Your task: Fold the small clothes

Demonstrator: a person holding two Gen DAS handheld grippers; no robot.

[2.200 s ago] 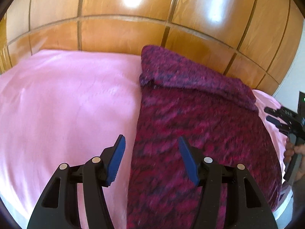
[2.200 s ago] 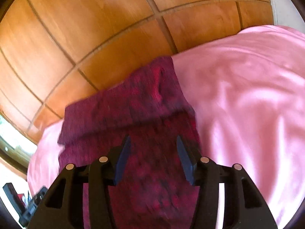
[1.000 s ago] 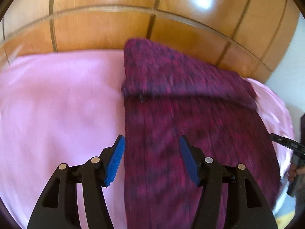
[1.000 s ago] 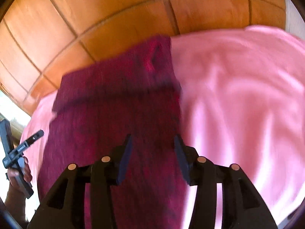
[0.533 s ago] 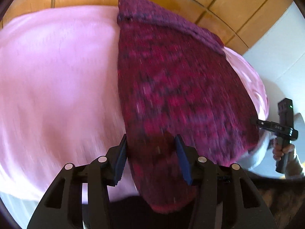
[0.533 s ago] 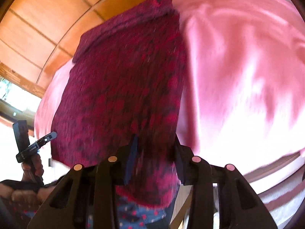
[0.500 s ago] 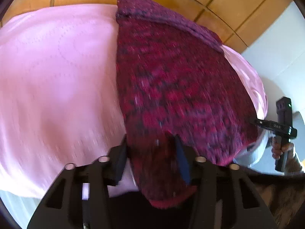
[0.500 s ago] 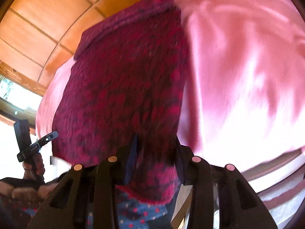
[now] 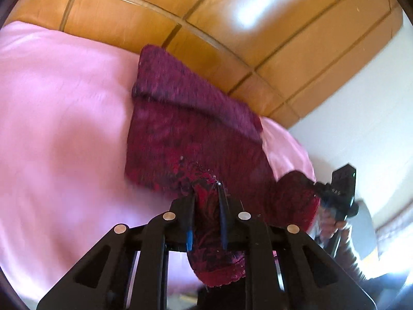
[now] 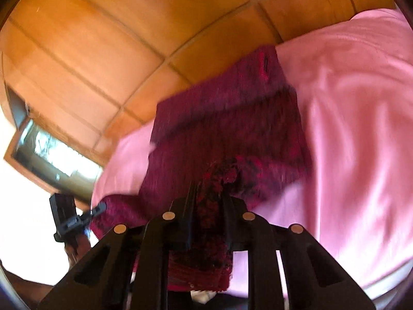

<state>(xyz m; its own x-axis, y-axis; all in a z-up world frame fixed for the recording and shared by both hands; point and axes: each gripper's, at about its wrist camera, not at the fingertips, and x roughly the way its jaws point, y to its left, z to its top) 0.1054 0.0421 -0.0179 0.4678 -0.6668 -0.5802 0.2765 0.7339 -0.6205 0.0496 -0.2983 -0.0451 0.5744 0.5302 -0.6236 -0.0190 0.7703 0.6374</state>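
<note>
A dark red knitted garment (image 9: 180, 129) lies lengthwise on the pink bedsheet (image 9: 51, 103), and its far end is folded over into a band (image 9: 191, 87). My left gripper (image 9: 205, 188) has its jaws closing on the garment's near left hem corner, with cloth pinched between the pads and hanging below them. My right gripper (image 10: 207, 193) is closing the same way on the near right corner of the garment (image 10: 227, 129). Each wrist view shows the other gripper at the frame's side, the right gripper (image 9: 317, 188) and the left gripper (image 10: 95, 210), holding its corner. The near hem is raised off the bed.
A panelled wooden headboard (image 9: 232, 25) rises behind the bed. A white wall (image 9: 361, 103) stands to the right and a window (image 10: 51, 160) to the left. The pink sheet (image 10: 361, 129) spreads wide on both sides of the garment. The bed's near edge lies just below the grippers.
Both grippers went from open over the garment's near end to closed on its hem corners. They then rose, lifting the near hem off the sheet.
</note>
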